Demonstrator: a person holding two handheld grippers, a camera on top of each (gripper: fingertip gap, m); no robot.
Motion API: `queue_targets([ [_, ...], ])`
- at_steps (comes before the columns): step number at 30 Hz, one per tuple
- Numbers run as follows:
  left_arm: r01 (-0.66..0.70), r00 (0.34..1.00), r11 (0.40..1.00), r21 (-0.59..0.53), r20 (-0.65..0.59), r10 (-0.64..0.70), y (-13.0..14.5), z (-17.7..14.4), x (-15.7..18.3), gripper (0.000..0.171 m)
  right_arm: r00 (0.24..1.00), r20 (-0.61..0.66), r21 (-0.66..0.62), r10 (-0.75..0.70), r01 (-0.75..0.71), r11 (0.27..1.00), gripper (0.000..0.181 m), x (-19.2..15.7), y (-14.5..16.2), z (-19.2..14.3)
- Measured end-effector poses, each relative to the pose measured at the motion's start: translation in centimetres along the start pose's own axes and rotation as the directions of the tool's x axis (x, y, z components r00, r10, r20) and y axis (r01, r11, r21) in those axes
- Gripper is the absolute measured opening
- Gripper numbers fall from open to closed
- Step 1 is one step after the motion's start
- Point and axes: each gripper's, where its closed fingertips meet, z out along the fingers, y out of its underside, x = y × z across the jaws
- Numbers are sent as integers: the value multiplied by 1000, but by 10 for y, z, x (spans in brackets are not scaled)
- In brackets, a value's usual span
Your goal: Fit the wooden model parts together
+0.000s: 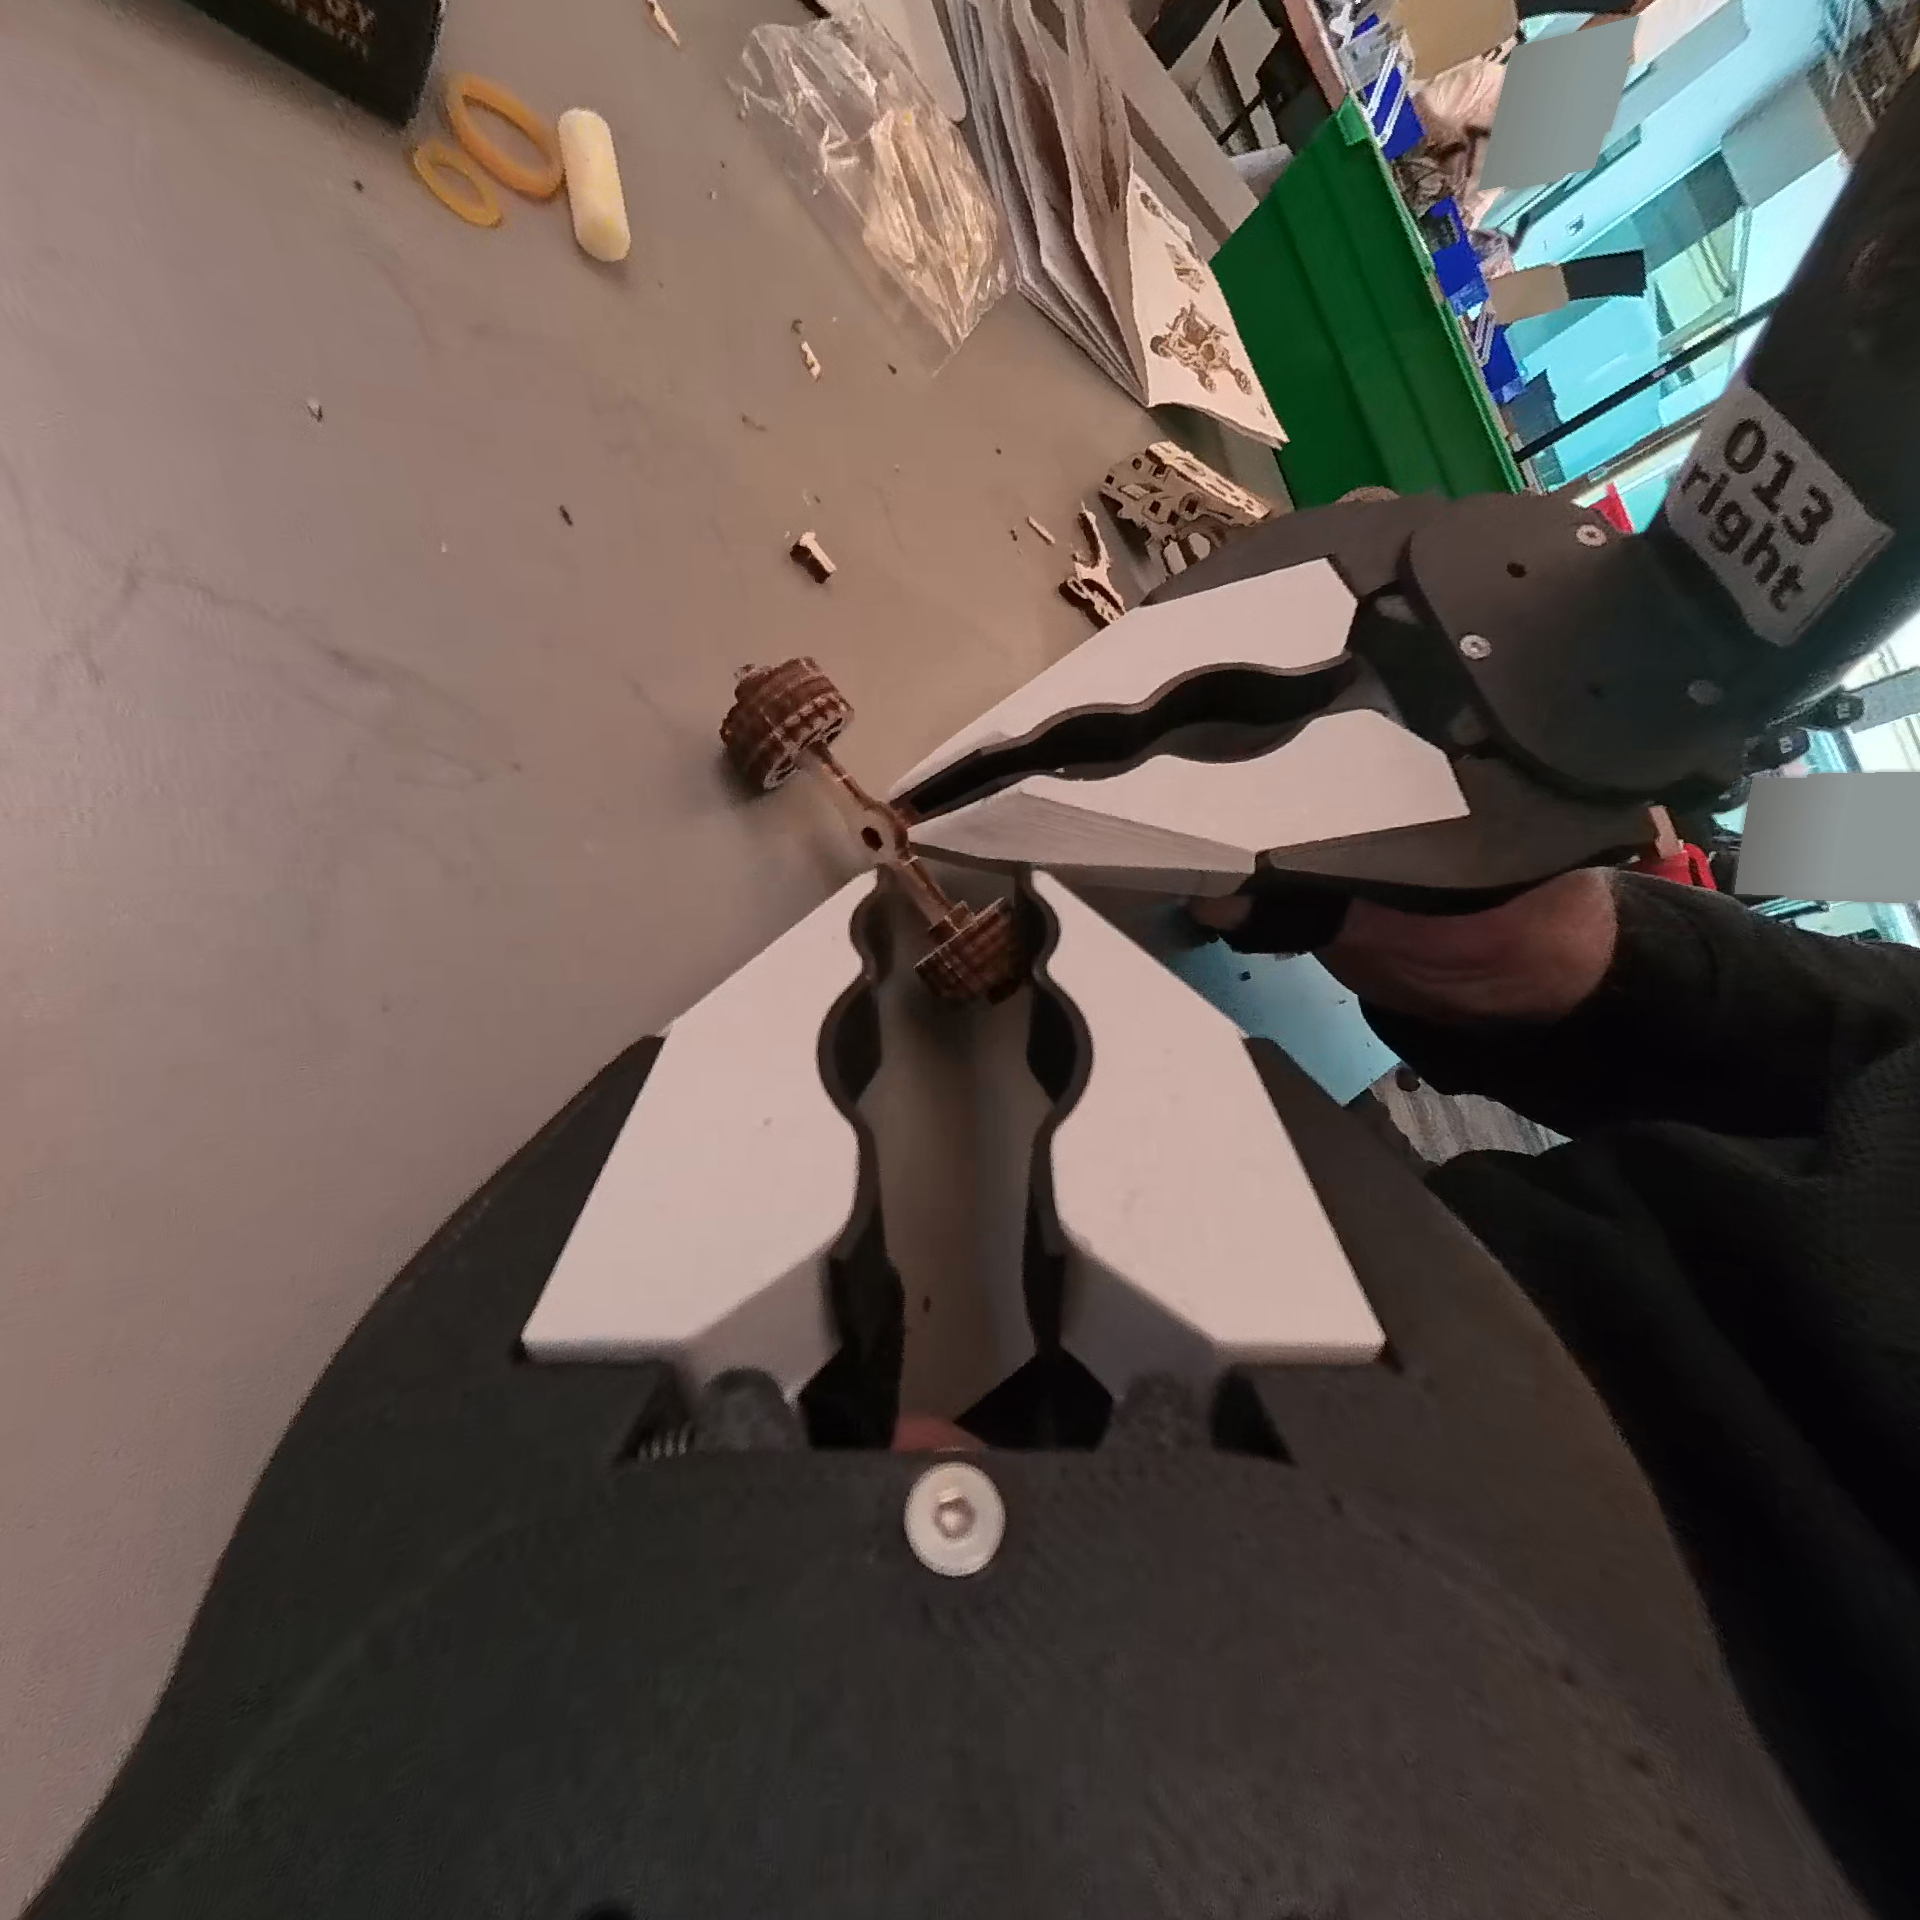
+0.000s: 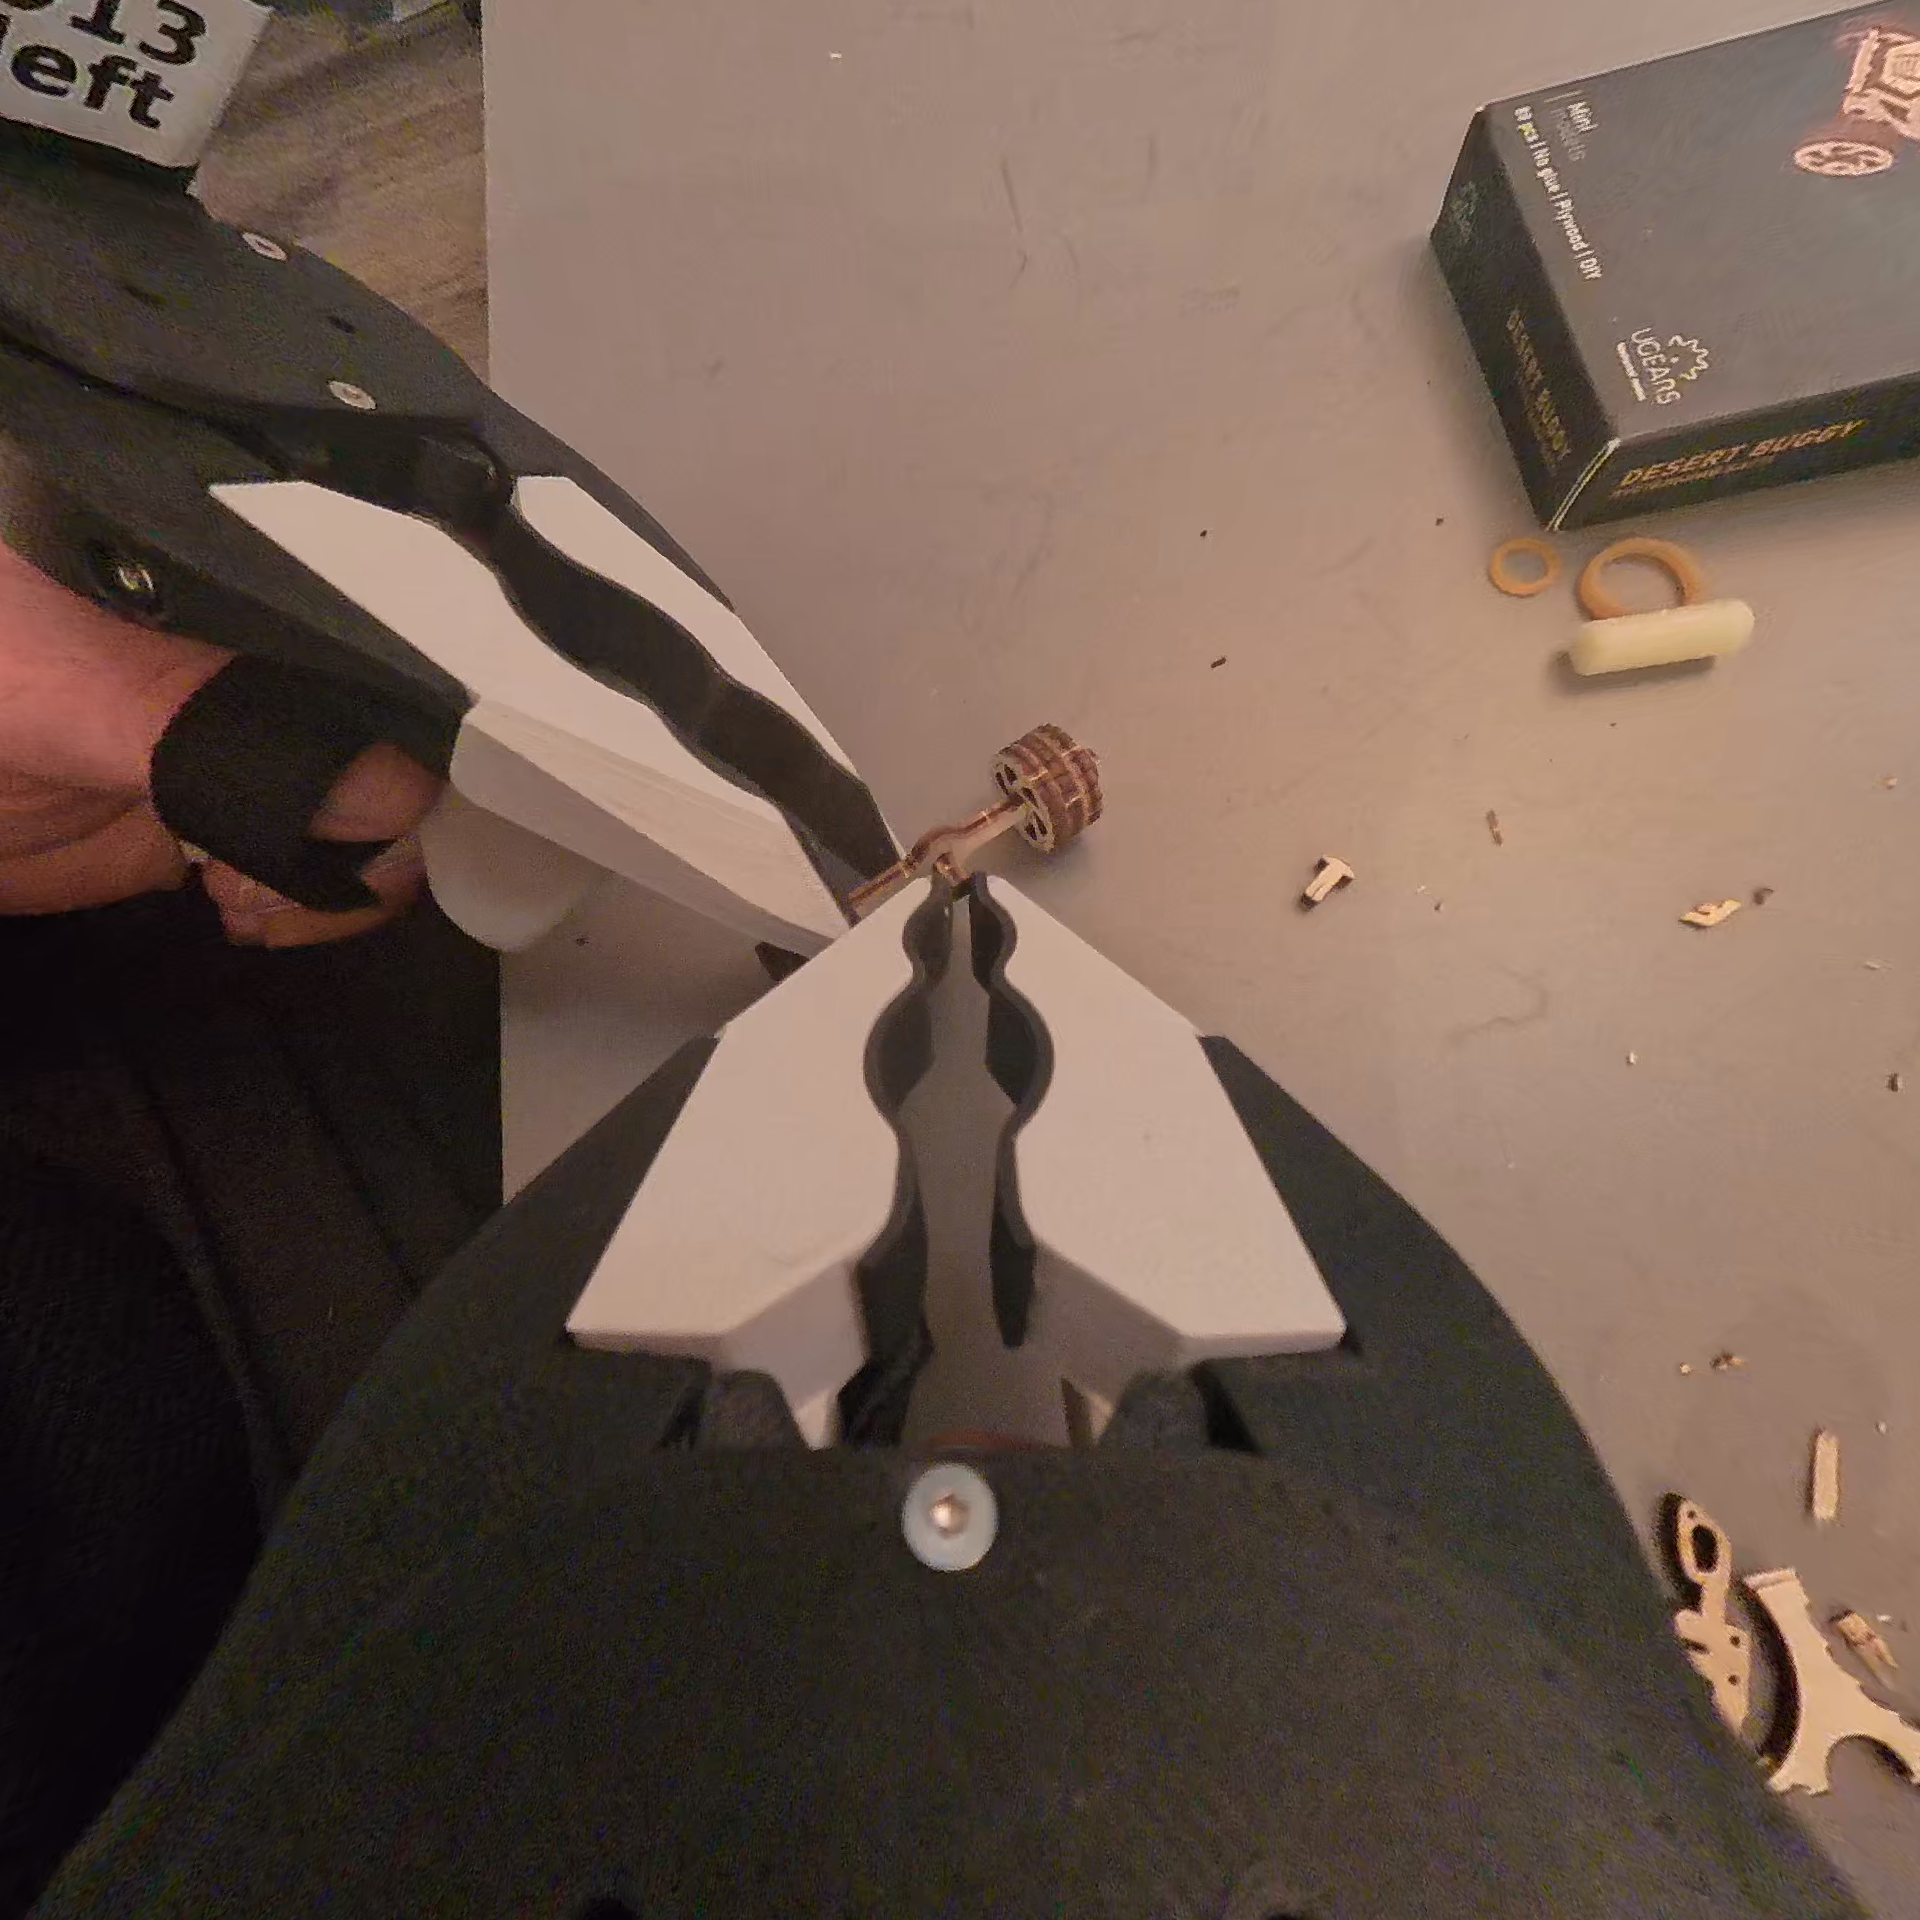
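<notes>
A small wooden axle [image 1: 871, 821] carries a ribbed wheel at each end. The far wheel [image 1: 787, 738] hangs just over the grey table. The near wheel [image 1: 971, 951] sits between my left gripper's tips [image 1: 951, 894], which close on it. My right gripper [image 1: 904, 816] comes in from the right and is shut on the axle's middle. In the right wrist view my right gripper [image 2: 951, 894] pinches the axle [image 2: 935, 857]. The far wheel [image 2: 1044, 790] sticks out beyond it. My left gripper [image 2: 878, 878] meets it from the left and hides the other wheel.
A dark kit box [image 2: 1683, 312], rubber bands [image 2: 1631, 582] and a white stick [image 2: 1662, 639] lie at the right. Loose wooden pieces [image 2: 1766, 1662] lie near right. A plastic bag [image 1: 883, 197], booklet [image 1: 1143, 260], part-built model [image 1: 1174, 499] and green bin [image 1: 1351, 312] stand beyond. The table edge [image 2: 494, 520] runs on the left. Only a small space, under 4 cm, lies between the two pairs of fingers.
</notes>
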Motion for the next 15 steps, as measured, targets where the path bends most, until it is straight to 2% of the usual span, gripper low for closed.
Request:
queue_targets([
  [6, -1, 1000, 1000, -20, 2, 1, 0, -1, -2, 18, 1000, 9, -8, -27, 27, 1000, 1, 0, -1, 2],
  [15, -109, 990, 993, -36, 85, 112, -2, -5, -9, 20, 997, 0, -34, -75, 75, 997, 1, 0, 0, 6],
])
